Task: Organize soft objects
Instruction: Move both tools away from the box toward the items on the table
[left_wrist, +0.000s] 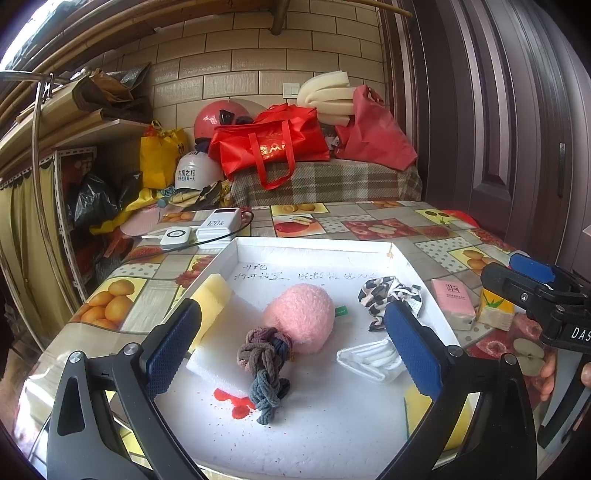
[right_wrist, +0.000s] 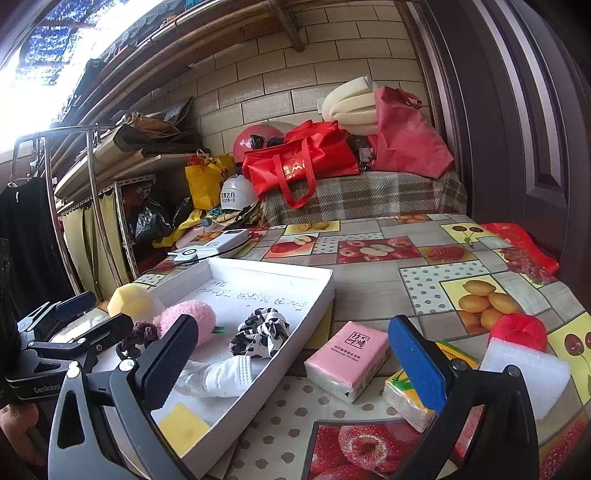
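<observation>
Both wrist views look forward from close above the table, sharing the white tray.

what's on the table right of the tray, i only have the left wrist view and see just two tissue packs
Observer: Beyond the pink tissue pack and the yellow-green pack lie a white foam block and a red fluffy ball, both outside the tray.
Operator: is the right gripper holding anything
Observer: No. The right gripper is open and empty, pointing at the tray's right wall and the pink pack.
Operator: ball touching the foam?
Observer: The ball sits right behind the block; whether they touch I cannot tell.
</observation>
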